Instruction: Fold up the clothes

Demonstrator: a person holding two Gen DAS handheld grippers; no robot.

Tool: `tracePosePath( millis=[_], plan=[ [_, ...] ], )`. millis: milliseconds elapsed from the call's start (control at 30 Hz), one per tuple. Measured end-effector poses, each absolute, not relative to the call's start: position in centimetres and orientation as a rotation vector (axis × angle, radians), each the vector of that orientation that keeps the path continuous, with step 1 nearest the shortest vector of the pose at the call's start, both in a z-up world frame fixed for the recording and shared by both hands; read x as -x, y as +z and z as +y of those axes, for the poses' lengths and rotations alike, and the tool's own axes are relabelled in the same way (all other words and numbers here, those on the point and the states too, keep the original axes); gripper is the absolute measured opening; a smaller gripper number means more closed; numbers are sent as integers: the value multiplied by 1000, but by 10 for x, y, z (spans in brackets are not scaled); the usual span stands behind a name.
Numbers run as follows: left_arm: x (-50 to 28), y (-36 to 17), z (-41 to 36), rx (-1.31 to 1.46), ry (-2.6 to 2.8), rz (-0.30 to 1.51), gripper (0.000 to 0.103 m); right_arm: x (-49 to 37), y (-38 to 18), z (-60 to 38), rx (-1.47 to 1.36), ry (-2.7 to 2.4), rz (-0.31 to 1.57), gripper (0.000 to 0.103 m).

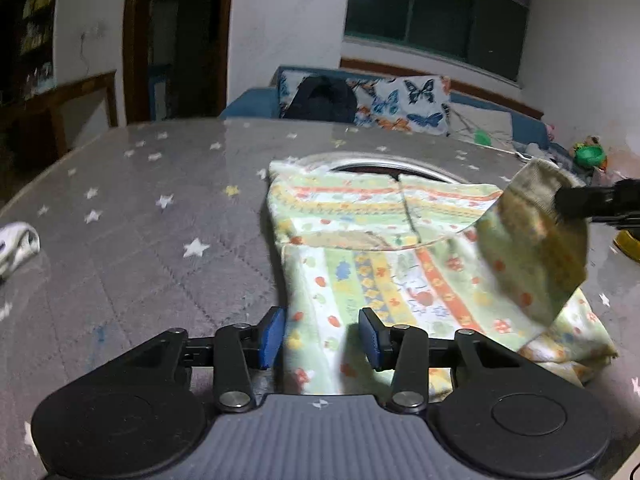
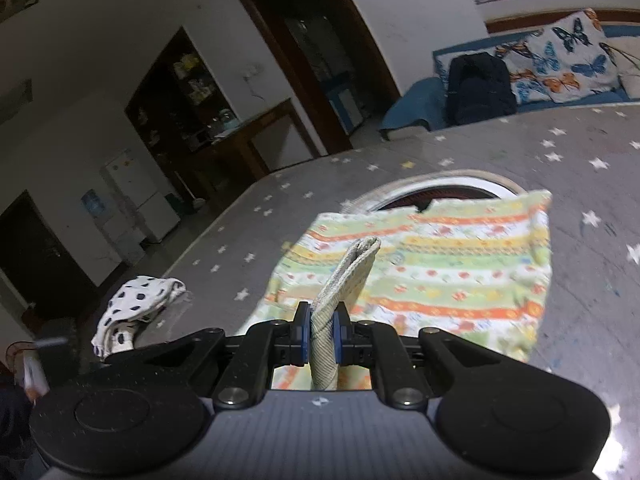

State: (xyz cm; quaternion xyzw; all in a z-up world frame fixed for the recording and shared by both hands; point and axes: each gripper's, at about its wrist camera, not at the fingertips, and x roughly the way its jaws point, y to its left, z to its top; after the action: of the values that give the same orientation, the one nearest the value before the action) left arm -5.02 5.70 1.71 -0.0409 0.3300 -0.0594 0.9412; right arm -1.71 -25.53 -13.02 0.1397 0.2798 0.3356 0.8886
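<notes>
The left gripper (image 1: 322,338) is open, with the edge of the colourful cloth (image 1: 384,264) between its fingers. Farther off to its right, the right gripper (image 2: 320,336) pinches a lifted cloth corner above the tabletop (image 1: 140,220).

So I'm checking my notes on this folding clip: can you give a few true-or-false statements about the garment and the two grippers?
1. The right gripper pinches a ribbed cuff of the patterned garment. True.
2. The left gripper is clamped tight on the fabric. False: its fingers stand apart, with the garment's edge between them.
3. The garment lies on a star-print table cover. True.
4. A polka-dot cloth lies on top of the garment. False: it lies apart, to one side.
</notes>
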Motion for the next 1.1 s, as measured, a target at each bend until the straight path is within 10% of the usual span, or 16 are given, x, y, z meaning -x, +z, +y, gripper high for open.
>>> tracePosePath(
  millis=[167, 1100],
  plan=[
    [50, 14, 66, 115, -105, 669, 12, 16, -118, -238, -268, 743, 557, 10],
    [-1, 21, 52, 0, -76, 662, 16, 28, -135, -248, -143, 534, 560, 22]
  ],
)
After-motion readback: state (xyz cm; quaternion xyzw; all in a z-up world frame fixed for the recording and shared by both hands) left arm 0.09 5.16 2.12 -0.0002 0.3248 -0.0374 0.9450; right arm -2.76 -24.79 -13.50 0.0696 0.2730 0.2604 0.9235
